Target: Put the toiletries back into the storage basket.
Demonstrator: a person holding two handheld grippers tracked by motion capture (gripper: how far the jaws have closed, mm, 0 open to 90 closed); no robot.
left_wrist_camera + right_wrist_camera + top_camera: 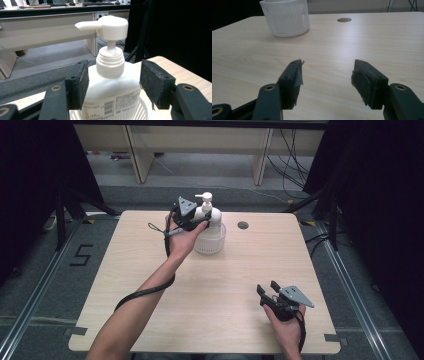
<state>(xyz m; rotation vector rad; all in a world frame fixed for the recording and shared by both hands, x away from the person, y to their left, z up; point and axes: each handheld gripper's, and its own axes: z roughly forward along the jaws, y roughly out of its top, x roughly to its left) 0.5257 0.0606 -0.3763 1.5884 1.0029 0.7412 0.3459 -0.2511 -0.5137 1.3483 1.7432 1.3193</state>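
A lab or recording workspace is indicated. A plain wooden bench [150, 285] is set on a grey carpeted floor [35, 270] marked with the number 5 [81, 255]. Black curtains [380, 195] are hung on both sides, loose cables [292, 165] are trailed behind, and office desks [45, 25] are seen beyond.

I read a black 5 [81, 255] marked on the floor left of the worktop; the pump bottle's [112, 91] label print and barcode are too small to read.

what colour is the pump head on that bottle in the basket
White, like the pump bottle itself; the pump head shows best in the left gripper view.
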